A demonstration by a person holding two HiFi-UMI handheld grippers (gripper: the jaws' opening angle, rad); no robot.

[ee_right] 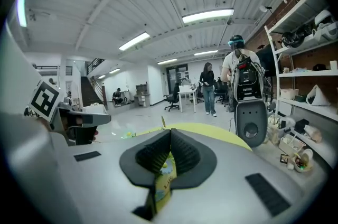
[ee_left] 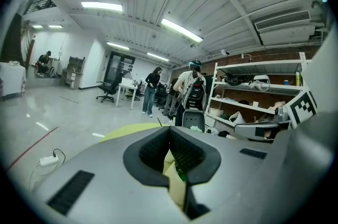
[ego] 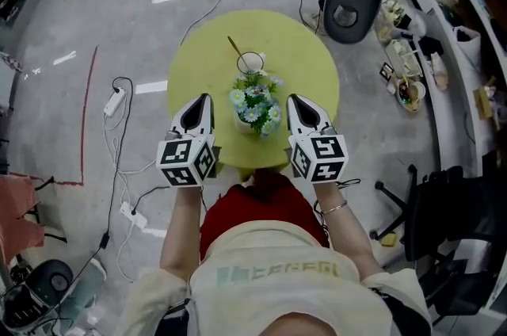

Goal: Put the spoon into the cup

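Observation:
A white cup [ego: 251,63] stands on the far half of the round yellow-green table [ego: 301,49]. A brown-handled spoon [ego: 234,47] stands in the cup and leans to the far left. Its thin handle also pokes up beyond the jaws in the left gripper view [ee_left: 159,121] and the right gripper view [ee_right: 163,122]. My left gripper [ego: 206,98] [ee_left: 169,128] hovers over the table's near left edge, shut with nothing in it. My right gripper [ego: 293,99] [ee_right: 170,132] hovers over the near right edge, also shut and empty. Both are well short of the cup.
A pot of pale blue flowers [ego: 255,106] stands between the two grippers, just in front of the cup. A black office chair [ego: 348,5] is beyond the table's right side. Cables and a power strip [ego: 116,101] lie on the floor at left. Cluttered shelves [ego: 444,33] line the right.

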